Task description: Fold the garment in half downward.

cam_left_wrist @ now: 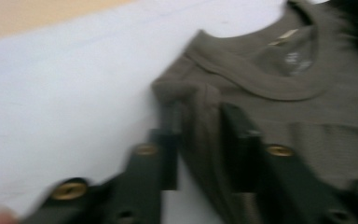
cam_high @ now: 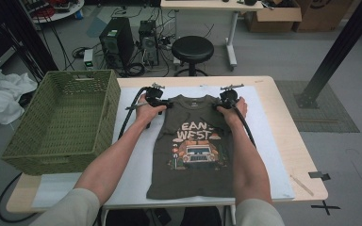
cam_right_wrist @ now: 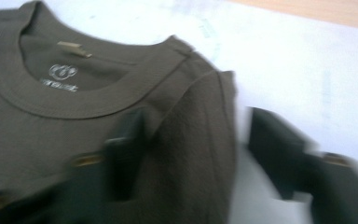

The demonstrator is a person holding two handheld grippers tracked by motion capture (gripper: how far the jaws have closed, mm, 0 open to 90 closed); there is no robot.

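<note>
An olive-brown T-shirt [cam_high: 195, 146] with a printed front lies flat on a white sheet [cam_high: 271, 141] covering the table, collar at the far end. My left gripper [cam_high: 162, 104] is at the shirt's left shoulder. In the left gripper view the T-shirt [cam_left_wrist: 279, 74] has a bunched fold of that shoulder pinched between the jaws of my left gripper [cam_left_wrist: 200, 135]. My right gripper [cam_high: 221, 104] is at the right shoulder. In the right gripper view the T-shirt [cam_right_wrist: 74, 116] lies between the spread jaws of my right gripper [cam_right_wrist: 196, 144]; the outer jaw stands clear of the cloth.
A green woven basket [cam_high: 82, 75] stands on the table's left end, next to the sheet. Beyond the far edge are a black stool [cam_high: 192, 48] and computer towers [cam_high: 118, 42]. The wooden table [cam_high: 301, 141] shows bare at the right.
</note>
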